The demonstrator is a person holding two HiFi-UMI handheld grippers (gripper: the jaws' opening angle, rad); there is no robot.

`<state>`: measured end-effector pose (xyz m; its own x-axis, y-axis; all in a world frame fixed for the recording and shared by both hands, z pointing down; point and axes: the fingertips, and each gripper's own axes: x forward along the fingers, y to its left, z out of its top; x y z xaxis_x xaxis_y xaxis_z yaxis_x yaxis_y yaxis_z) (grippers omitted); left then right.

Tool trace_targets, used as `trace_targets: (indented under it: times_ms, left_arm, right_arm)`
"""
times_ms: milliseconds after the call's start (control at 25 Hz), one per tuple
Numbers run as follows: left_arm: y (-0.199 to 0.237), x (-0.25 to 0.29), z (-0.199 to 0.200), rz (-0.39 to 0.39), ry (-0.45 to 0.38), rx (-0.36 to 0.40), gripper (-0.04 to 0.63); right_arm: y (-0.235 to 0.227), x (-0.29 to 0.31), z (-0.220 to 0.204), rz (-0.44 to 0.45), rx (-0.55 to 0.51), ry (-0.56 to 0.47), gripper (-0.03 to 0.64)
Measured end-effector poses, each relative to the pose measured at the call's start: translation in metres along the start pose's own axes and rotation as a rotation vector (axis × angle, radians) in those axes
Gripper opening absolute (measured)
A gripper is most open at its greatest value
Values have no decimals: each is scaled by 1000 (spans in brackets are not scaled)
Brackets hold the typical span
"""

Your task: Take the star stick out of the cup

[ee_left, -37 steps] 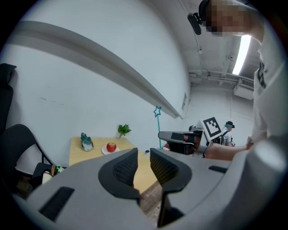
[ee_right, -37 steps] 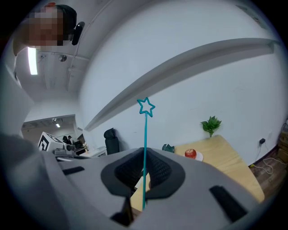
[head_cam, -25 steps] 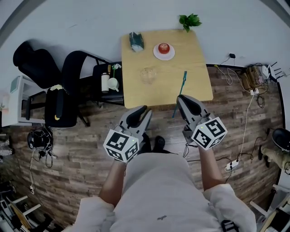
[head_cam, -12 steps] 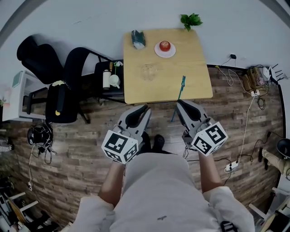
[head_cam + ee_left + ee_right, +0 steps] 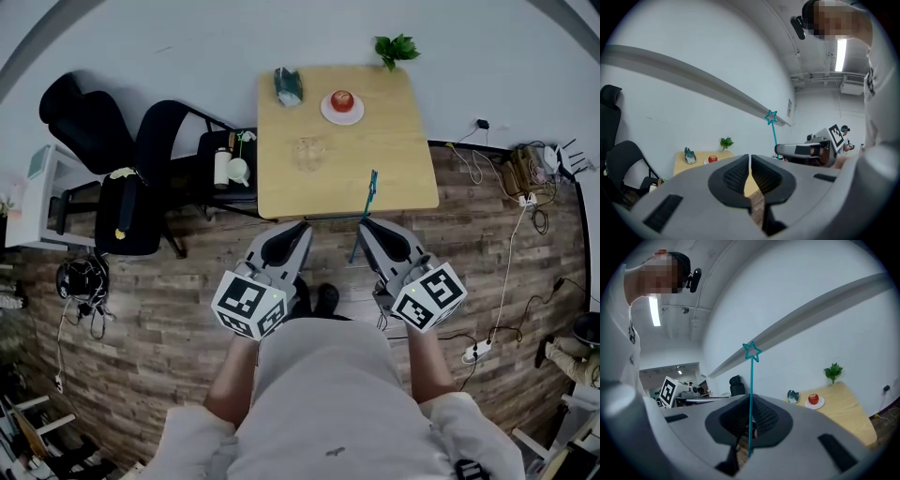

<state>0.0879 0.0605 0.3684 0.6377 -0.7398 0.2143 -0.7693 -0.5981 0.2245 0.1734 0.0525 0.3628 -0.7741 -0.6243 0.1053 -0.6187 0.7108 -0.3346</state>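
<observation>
A thin teal star stick (image 5: 367,202) stands up from my right gripper (image 5: 363,227), which is shut on its lower part just off the table's near edge. In the right gripper view the stick (image 5: 751,390) rises between the jaws of the right gripper (image 5: 750,425), its star uppermost. The left gripper view shows the stick (image 5: 774,133) above the right gripper (image 5: 780,150). The clear cup (image 5: 307,153) stands alone in the middle of the wooden table (image 5: 403,178). My left gripper (image 5: 302,228) is shut with nothing in it, beside the right one; its jaws meet in the left gripper (image 5: 750,161) view.
On the table's far side are a white plate with a red apple (image 5: 341,100), a teal-grey object (image 5: 288,84) and a small green plant (image 5: 394,47). Black chairs (image 5: 150,159) and a side stand with a bottle and mug (image 5: 228,167) are left of the table. Cables lie on the floor (image 5: 506,244) at right.
My right gripper has drawn the star stick back toward me and a little left, off the table's near edge. The left gripper has hardly moved.
</observation>
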Motion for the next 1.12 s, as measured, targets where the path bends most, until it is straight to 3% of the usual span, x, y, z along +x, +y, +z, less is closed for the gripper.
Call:
trace_targets:
  times_ms: [1120]
  left_arm:
    - [4,6,4,0,7,6,20]
  right_arm:
    - [-9,4,5,-6,-6,-8,14]
